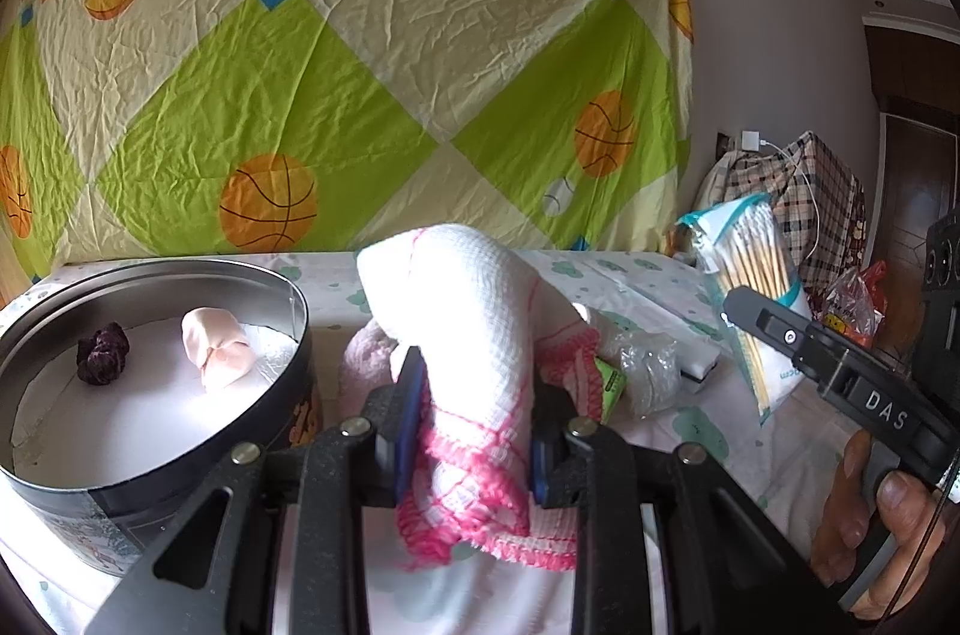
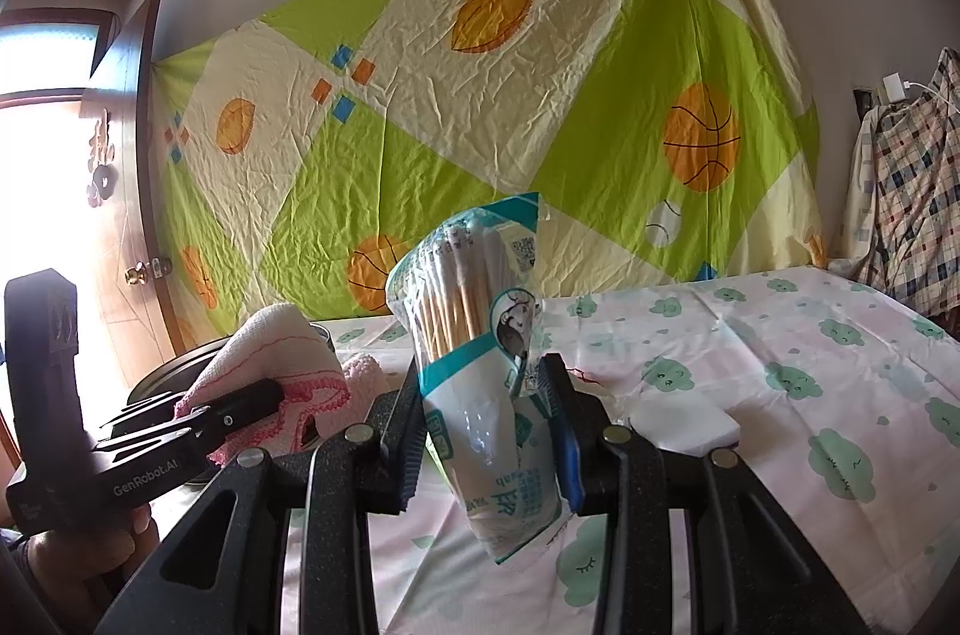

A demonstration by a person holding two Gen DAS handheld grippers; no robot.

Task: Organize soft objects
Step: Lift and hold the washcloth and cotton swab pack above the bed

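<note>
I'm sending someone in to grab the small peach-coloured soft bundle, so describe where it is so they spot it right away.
Look for the big round metal tin on the cloud-print tablecloth, left of the white and pink knitted cloth. The pale peach fabric bundle lies on the tin's white floor, toward the back. Its only neighbour there is a dark purple crumpled lump; the bundle is lighter, smoother and longer.

left tool (image 1: 474,425): clamps white-pink cloth (image 1: 480,335) | round tin (image 1: 150,383): beside it, left | right tool (image 1: 744,302): grips swab bag (image 1: 750,269)
</note>
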